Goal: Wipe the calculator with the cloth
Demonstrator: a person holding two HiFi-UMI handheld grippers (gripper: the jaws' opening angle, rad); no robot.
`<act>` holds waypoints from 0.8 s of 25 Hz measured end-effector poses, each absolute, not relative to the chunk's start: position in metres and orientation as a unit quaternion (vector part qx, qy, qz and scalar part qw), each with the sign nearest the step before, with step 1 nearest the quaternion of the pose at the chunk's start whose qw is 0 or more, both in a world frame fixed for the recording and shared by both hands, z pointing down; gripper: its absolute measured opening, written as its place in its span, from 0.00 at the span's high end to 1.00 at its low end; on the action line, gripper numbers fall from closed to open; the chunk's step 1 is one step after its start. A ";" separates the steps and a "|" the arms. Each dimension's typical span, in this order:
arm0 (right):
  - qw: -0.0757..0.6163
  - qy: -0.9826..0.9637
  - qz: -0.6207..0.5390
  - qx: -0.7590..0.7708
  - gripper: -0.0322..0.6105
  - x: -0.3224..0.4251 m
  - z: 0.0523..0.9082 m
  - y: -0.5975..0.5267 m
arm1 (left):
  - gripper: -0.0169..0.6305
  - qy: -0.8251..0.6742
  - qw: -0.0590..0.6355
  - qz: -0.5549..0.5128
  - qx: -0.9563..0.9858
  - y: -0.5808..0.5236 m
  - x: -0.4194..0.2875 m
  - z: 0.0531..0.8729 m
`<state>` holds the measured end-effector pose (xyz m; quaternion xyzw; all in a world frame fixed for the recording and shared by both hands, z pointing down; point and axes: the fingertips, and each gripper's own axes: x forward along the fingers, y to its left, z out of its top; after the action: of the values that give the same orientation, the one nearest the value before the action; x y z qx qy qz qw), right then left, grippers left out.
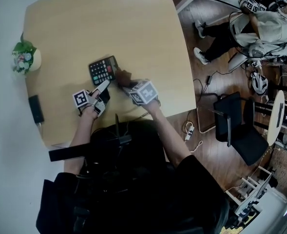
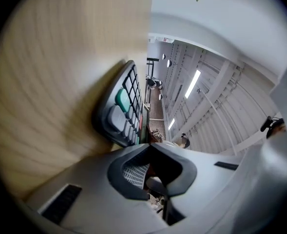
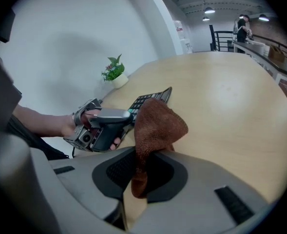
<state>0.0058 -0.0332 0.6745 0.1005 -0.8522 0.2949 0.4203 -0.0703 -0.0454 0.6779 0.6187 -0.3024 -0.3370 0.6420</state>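
Observation:
The black calculator (image 1: 102, 70) lies on the round wooden table (image 1: 109, 23), near its front. My left gripper (image 1: 104, 85) is shut, with its tips at the calculator's near edge. In the left gripper view the calculator (image 2: 126, 111) fills the space just past the closed tips (image 2: 149, 145); I cannot tell whether they pinch it. My right gripper (image 1: 127, 85) is shut on a brown cloth (image 1: 123, 76), right of the calculator. In the right gripper view the cloth (image 3: 155, 123) bunches up out of the jaws (image 3: 142, 165) and hangs over the calculator's (image 3: 150, 99) near end.
A small potted plant (image 1: 24, 57) stands at the table's left edge, and a black flat object (image 1: 35, 108) lies near it. A black chair (image 1: 238, 126) and cables are on the floor to the right. A person (image 1: 260, 28) sits at the far right.

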 end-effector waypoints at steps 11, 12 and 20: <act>0.400 -0.895 0.139 0.141 0.88 -0.069 0.647 -0.176 | 0.97 -0.292 0.633 -0.350 0.626 -0.046 -0.069 0.677; 0.412 -0.893 0.128 0.127 0.88 -0.075 0.652 -0.175 | 0.97 -0.292 0.633 -0.351 0.625 -0.046 -0.069 0.678; 0.423 -0.887 0.147 0.114 0.88 -0.049 0.653 -0.117 | 0.97 -0.294 0.634 -0.354 0.621 -0.046 -0.072 0.677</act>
<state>-0.0485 -0.1166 0.6528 0.1140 -0.8866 0.1473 0.4234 -0.0717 -0.0461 0.6766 0.6215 -0.2943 -0.3542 0.6338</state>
